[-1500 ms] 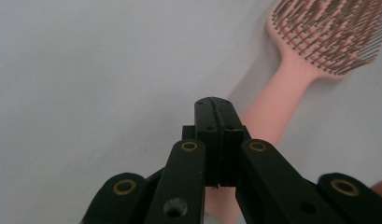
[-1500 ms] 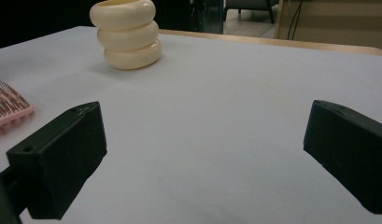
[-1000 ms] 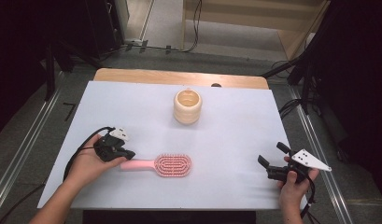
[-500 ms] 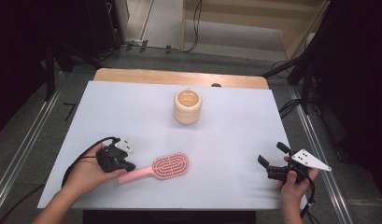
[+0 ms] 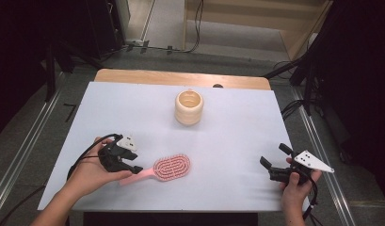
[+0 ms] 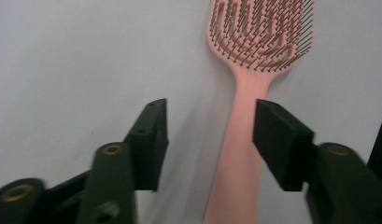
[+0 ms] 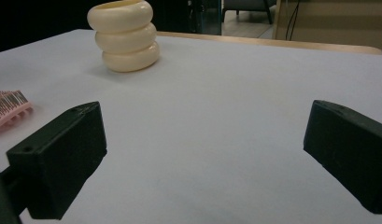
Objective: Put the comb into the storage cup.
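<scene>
At far left of the high view, left hand-held gripper [image 5: 133, 168] held low over the table [image 5: 237, 141], cradled in an open palm, jaws spread wide and set astride the handle of the pink hairbrush [image 5: 164, 168]. From the left gripper view, handle [image 6: 240, 154] running up between the two black jaws, nearer the one on that view's right, whether touching it not clear; clear air on the other side. Likely lined up this way so that a simple squeeze would pinch the narrow handle across its width rather than the bulky bristled head. Brush lying flat near the front edge of the table, left of centre, bristles up. Long axis roughly left to right across the table, slightly skewed: handle end toward the left hand and a little nearer the person, oval head pointing right and a little away. Farther back, near the middle, a cream ribbed cup [image 5: 188, 107] standing upright with its mouth open, well apart from the brush. At far right, right hand-held gripper [image 5: 273, 165] parked near the front right corner, jaws wide with nothing between them, aimed leftward across bare table toward cup [image 7: 124, 35] and brush head [image 7: 6, 108], probably waiting clear of the work.
</scene>
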Demonstrator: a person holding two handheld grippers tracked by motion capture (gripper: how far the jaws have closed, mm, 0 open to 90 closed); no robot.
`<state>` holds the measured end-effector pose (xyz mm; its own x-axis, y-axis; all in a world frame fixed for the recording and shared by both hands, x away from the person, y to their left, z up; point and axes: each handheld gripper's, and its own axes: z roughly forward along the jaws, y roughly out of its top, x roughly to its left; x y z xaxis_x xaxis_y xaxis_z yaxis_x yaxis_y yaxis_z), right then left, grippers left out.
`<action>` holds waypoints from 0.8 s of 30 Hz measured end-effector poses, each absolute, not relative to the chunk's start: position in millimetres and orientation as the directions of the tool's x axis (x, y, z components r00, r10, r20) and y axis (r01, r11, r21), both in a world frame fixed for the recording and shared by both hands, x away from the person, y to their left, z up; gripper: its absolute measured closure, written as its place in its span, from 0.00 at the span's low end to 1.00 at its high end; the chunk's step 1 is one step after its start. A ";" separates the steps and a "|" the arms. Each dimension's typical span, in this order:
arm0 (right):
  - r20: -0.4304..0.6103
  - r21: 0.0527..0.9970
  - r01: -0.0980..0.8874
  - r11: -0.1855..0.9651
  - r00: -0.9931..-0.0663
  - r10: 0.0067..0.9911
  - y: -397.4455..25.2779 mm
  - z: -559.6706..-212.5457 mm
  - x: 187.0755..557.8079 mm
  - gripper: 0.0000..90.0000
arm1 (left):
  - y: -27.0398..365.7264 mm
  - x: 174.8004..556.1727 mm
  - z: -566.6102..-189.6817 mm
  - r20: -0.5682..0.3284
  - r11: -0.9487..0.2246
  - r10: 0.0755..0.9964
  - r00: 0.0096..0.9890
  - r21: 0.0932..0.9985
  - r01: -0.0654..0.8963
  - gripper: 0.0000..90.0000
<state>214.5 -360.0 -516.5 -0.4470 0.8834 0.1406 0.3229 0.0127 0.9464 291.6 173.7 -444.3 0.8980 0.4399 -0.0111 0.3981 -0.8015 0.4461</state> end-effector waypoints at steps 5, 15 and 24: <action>0.141 0.946 0.323 0.012 -0.448 0.883 -360.0 -516.5 214.5 0.00 | 162.7 289.4 -444.5 0.020 -0.808 0.474 0.880 0.408 0.426 0.00; 0.142 0.947 0.322 0.011 -0.445 0.884 -360.2 -516.4 214.4 0.00 | 148.9 284.5 -450.9 0.030 -0.857 0.423 0.905 0.337 0.389 0.20; 0.140 0.947 0.321 0.011 -0.444 0.885 -360.2 -516.5 214.4 0.00 | 128.7 280.4 -462.1 0.004 -0.905 0.343 0.939 0.267 0.330 0.62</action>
